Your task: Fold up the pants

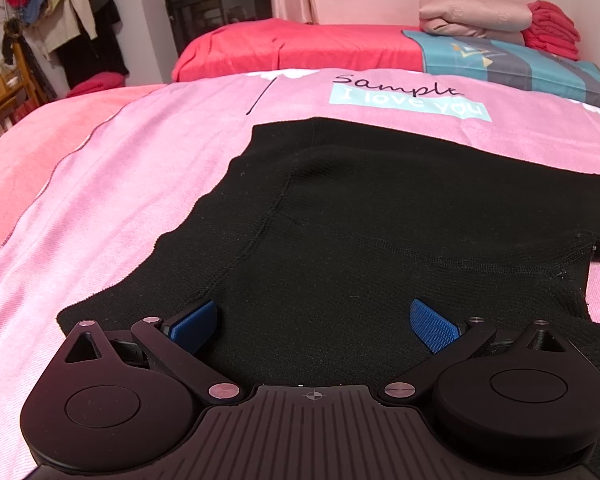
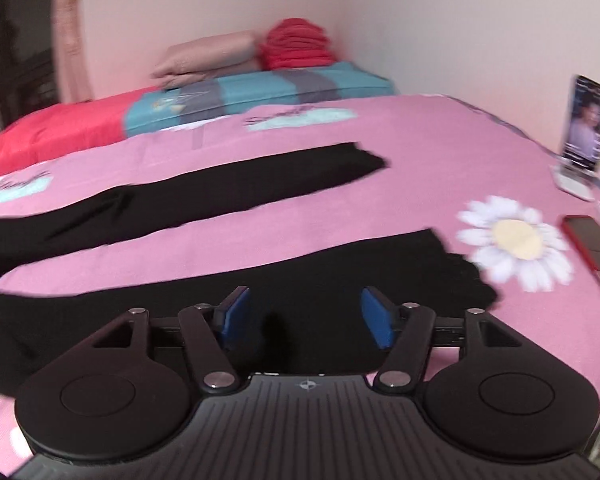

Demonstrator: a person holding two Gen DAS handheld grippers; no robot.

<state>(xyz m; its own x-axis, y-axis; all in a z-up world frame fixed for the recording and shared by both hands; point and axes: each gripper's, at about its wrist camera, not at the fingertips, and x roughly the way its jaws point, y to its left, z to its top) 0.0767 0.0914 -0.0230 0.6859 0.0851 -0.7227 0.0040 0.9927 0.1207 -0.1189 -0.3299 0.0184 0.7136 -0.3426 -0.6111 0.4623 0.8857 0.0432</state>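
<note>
The black pants lie flat on the pink bedspread, waist end under the left gripper and the 2 legs running apart from each other toward the right. In the right wrist view the near leg passes under the right gripper, while the far leg lies well apart, with a strip of pink between them.

Both grippers have their jaws spread wide with nothing between the blue pads, poised over the cloth. The step in hand looks like the first fold: bringing one leg over onto the other. To do it well, the left should pinch the near waist edge and the right the near leg close to its cuff, each taking both fabric layers, then lift and carry together so the seam lands straight. The knit looks soft and stretchy, so a shallow bite may slip or drag.

Around them: a printed daisy just beside the near cuff, a red-cased phone and a propped phone at the right edge, well clear. Folded bedding and a red quilt sit far up the bed. Nothing lies in the fold's path.
</note>
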